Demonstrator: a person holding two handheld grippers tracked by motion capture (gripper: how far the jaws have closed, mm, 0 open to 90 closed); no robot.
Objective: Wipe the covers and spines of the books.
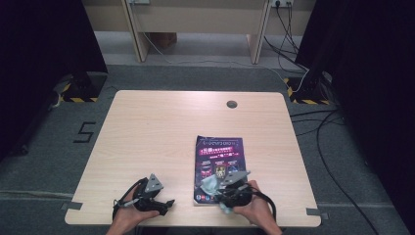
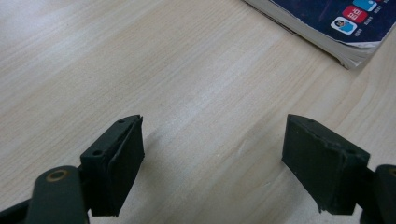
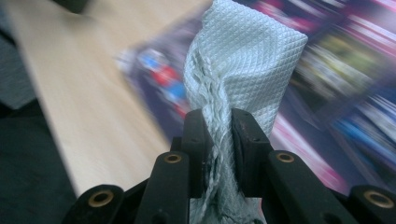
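Cloth (image 3: 243, 60): pale, bunched, pinched between the right gripper's (image 3: 219, 128) jaws, lower centre of the high view, over the magazine's (image 1: 219, 152) near end.
Right hand (image 1: 254, 208): bottom edge, reaching forward.
Left gripper (image 2: 212, 154): jaws wide apart over bare table (image 2: 140, 60), lower left.

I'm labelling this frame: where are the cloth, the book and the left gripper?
cloth (image 3: 243, 65), right gripper view, quilted upper fold.
book (image 1: 219, 159), high view, cover middle.
left gripper (image 2: 212, 158), left gripper view, between open jaws.

I see a pale wooden table (image 1: 161, 132) with a dark-covered book (image 1: 219, 152) lying flat near its front right.
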